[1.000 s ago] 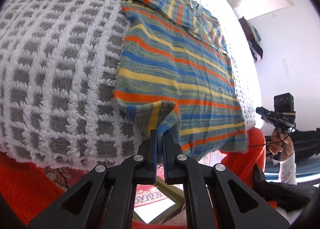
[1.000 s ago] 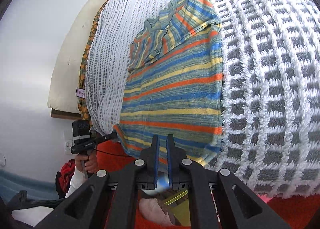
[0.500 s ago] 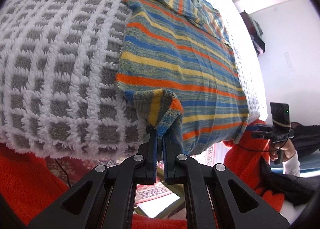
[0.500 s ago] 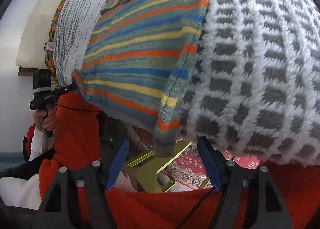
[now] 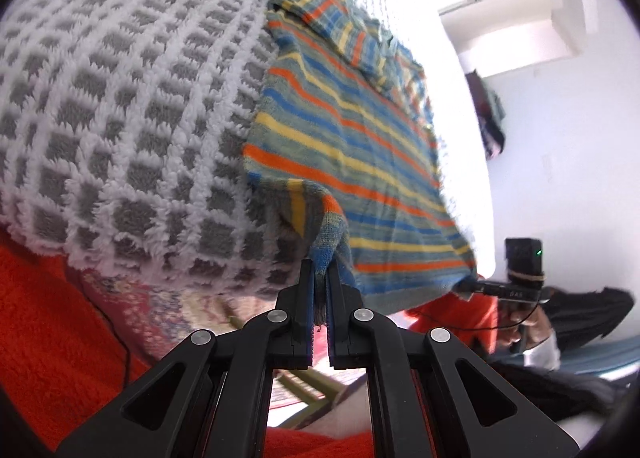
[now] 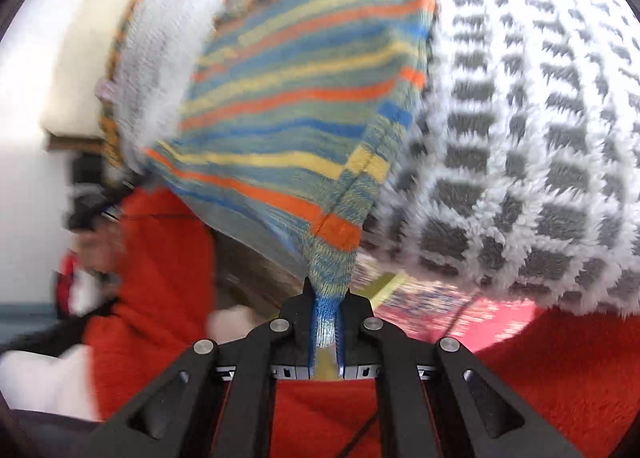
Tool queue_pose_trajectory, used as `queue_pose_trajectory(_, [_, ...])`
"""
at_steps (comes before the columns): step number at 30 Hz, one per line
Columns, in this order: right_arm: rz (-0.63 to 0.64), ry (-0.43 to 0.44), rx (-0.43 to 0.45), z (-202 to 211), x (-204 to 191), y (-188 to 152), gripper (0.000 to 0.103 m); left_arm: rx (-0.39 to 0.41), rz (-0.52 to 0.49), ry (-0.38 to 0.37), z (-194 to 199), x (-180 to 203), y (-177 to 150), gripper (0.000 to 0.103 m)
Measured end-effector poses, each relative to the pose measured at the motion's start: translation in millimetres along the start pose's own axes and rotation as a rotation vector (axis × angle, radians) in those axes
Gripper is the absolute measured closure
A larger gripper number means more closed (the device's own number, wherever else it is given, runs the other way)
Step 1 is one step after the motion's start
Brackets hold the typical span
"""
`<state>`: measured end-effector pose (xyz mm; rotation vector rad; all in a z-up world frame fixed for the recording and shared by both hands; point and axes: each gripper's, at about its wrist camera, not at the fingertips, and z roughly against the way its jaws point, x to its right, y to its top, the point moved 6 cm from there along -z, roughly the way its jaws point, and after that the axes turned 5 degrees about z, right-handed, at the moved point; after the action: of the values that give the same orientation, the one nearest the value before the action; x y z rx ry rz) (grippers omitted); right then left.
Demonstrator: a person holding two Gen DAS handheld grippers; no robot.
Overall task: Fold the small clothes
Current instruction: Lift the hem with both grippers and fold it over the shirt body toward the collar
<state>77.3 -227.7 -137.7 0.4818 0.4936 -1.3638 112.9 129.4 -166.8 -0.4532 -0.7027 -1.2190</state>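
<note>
left claw (image 5: 319,282) clenched on one bottom corner of the striped sweater (image 5: 352,130) | right claw (image 6: 327,314) clenched on the other bottom corner | sweater stretches ahead of both claws, lying flat on the checked blanket (image 5: 120,98) | beyond it, white wall (image 5: 560,118)

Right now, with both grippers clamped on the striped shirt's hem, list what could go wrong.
1. The left gripper pinches only a thin corner of the striped shirt; a hard pull may slip it out.
2. The fuzzy checked blanket could grip the knit, so the shirt may drag and bunch instead of lifting cleanly.
3. The right gripper view is blurred, suggesting fast motion; uneven pulling could skew the fold.
</note>
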Motion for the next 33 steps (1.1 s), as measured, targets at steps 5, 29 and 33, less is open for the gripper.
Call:
queue_pose_trajectory(5, [-0.089,0.222,0.183,33.9,-1.4,35.8,0.096,0.048,0.058,-0.096,6.6,8.5,33.8,0.100])
queue_pose_trajectory(29, [-0.303,0.233,0.572,61.2,85.7,363.2,0.077,0.265,0.071,0.140,-86.9,49.8,366.1,0.096])
queue_pose_trajectory(33, [-0.370,0.198,0.645,72.9,112.6,361.3,0.026,0.269,0.110,0.224,-93.4,21.7,371.8,0.047])
